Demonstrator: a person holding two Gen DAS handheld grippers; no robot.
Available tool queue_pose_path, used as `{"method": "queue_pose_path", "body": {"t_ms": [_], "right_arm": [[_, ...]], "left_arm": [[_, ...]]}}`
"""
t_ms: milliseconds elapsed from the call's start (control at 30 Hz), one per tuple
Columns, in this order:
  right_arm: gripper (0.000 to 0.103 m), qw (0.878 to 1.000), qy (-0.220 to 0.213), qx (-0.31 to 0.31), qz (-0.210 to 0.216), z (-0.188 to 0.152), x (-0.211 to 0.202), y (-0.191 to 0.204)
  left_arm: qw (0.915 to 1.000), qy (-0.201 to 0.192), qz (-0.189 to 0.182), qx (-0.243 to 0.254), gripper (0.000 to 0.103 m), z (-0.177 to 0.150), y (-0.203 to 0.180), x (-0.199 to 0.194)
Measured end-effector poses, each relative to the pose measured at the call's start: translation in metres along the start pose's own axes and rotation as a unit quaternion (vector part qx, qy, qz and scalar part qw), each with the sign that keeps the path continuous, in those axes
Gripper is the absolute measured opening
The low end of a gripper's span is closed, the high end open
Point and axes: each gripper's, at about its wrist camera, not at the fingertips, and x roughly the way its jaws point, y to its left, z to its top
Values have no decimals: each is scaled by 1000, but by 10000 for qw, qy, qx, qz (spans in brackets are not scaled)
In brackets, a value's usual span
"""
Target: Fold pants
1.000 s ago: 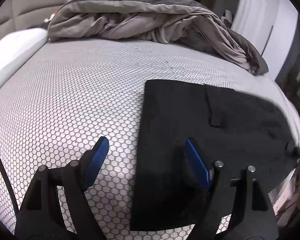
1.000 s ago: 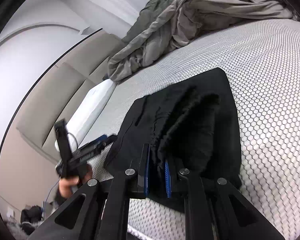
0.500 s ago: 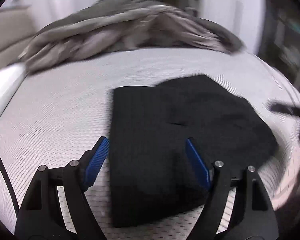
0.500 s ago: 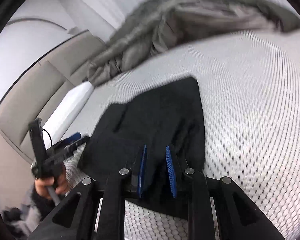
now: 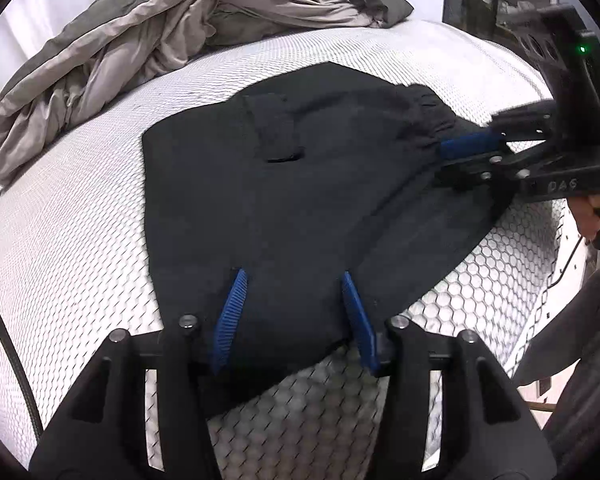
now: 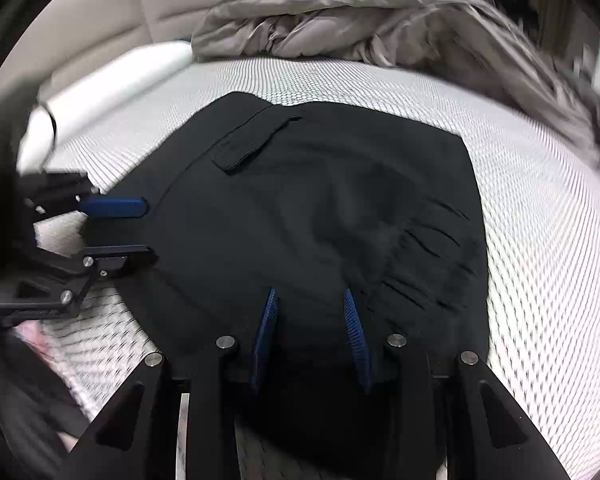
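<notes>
On the bed (image 5: 80,216), with its white honeycomb-patterned cover, the black pants (image 5: 300,200) lie folded into a compact, roughly flat bundle near the front edge. From my left wrist camera, the left gripper (image 5: 294,312) sits over the near edge of the pants with its blue fingers (image 5: 230,316) spread apart, the dark cloth showing between them; I cannot tell whether the pads touch the fabric. The right gripper (image 5: 460,156) comes in from the right side of that view, its blue pad lying against the gathered waistband (image 5: 428,120) at the bundle's right end, with my hand (image 5: 592,210) visible behind its black frame. From the right wrist camera, the right gripper (image 6: 312,336) has its jaws parted by a moderate gap over the near edge of the pants (image 6: 320,208), holding nothing that I can make out, and the pleated waistband (image 6: 432,264) lies just to the right of the fingers. A pocket flap (image 6: 256,140) shows on the upper layer toward the far side. The left gripper (image 6: 140,228) appears at the left edge of the pants, one blue finger above the cloth edge and the other below it. A rumpled grey duvet (image 5: 172,40) is heaped at the far end of the bed, and a white pillow (image 6: 112,80) rests against the beige headboard (image 6: 140,4).
</notes>
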Motion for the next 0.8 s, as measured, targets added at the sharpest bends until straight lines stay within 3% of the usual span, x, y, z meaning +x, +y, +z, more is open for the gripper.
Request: {"method": "queue_pose_path", "body": {"t_ms": [67,167,233,300,400,533,600,700,800], "right_arm": [[35,9997,12,99,207,1,-6,-4],[42,9987,-349,202,325,16,-14,4],[43,9977,-534,253,339,22,-10,14],[44,9982,-478,319,155,36,11,26],[43,10000,-35,55,-41,38,48,35],[42,9959,66,-308,-845,27,31,22],[42,9984,28,-107,-551,20,18,9],[45,9990,-216,22,-403,29,6,11],[46,9985,-490,250,-61,41,7,16]], "left_arm": [[9994,-131,-105,-293,47,1,8,-13],[9949,-560,-328,-770,47,15,22,-18],[9945,-473,-226,-904,47,28,25,-1],[9963,-86,25,-856,47,36,26,25],[9980,-49,41,-636,49,28,29,27],[9978,67,93,-653,55,9,41,8],[9969,35,113,-781,54,8,43,-5],[9949,-459,131,-883,54,20,43,-24],[9943,-532,80,-916,54,41,43,-8]]}}
